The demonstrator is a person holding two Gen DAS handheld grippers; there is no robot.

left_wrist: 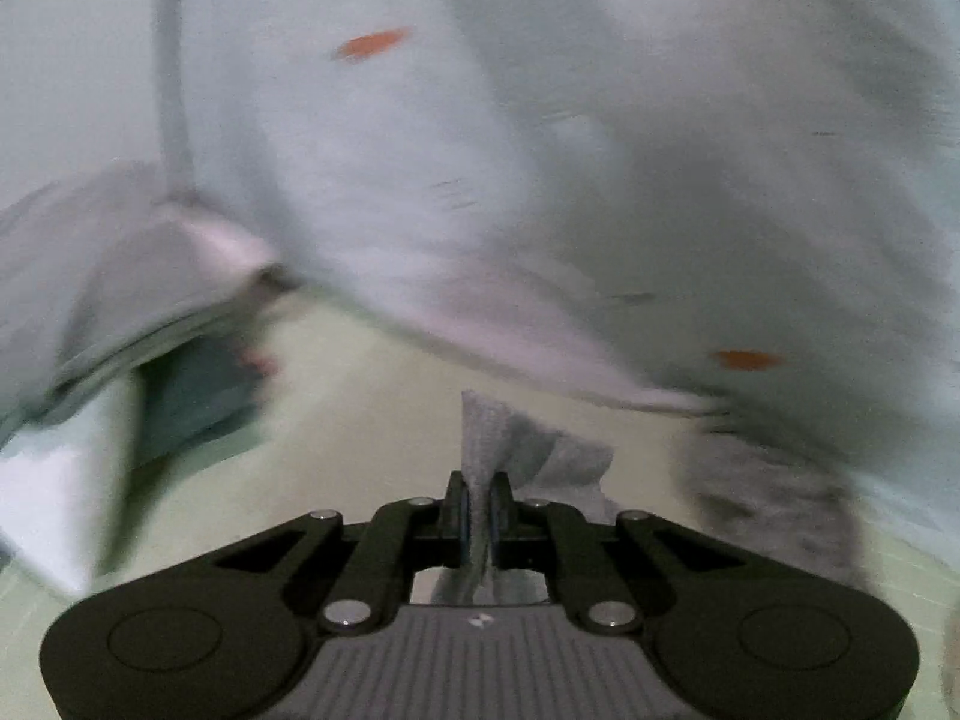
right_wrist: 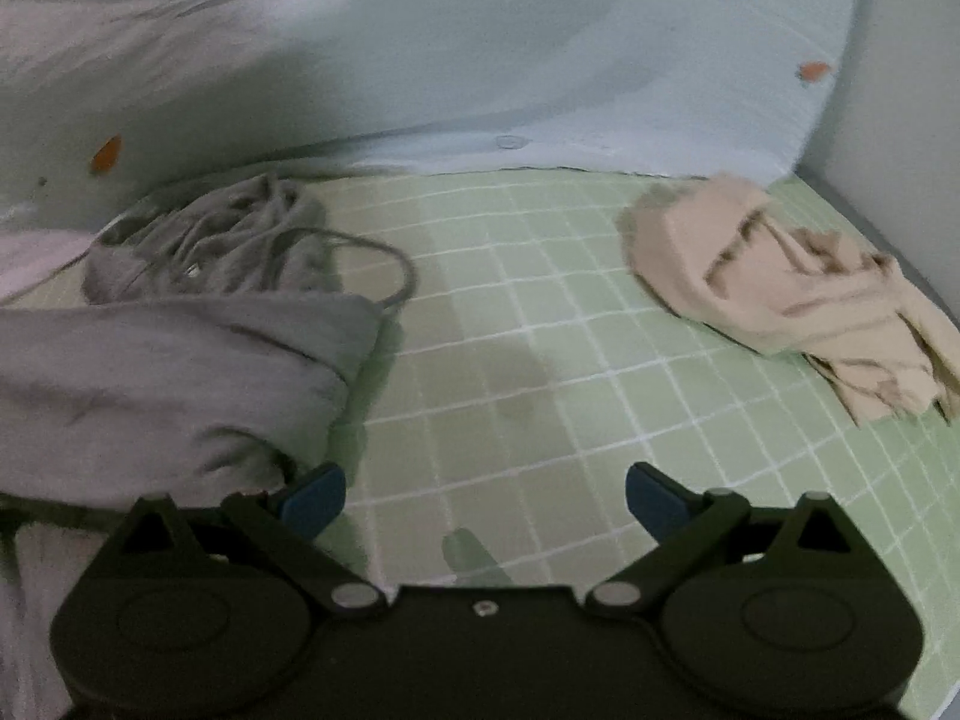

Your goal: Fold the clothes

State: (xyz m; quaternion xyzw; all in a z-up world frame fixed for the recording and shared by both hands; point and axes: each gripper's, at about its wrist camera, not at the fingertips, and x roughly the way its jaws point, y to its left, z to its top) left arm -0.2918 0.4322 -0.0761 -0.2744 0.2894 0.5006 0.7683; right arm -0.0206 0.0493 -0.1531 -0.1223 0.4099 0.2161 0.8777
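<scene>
Pinching a fold of grey cloth (left_wrist: 528,450), the left tongs (left_wrist: 478,501) are clamped tight. Right tongs (right_wrist: 485,495) gape wide above the green gridded mat (right_wrist: 540,324), a grey garment (right_wrist: 180,324) at their left, a beige garment (right_wrist: 780,294) well apart.

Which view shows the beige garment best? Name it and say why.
The right wrist view: the beige garment lies crumpled in plain sight on the green grid mat. The blurred left wrist view shows nothing of it.
</scene>
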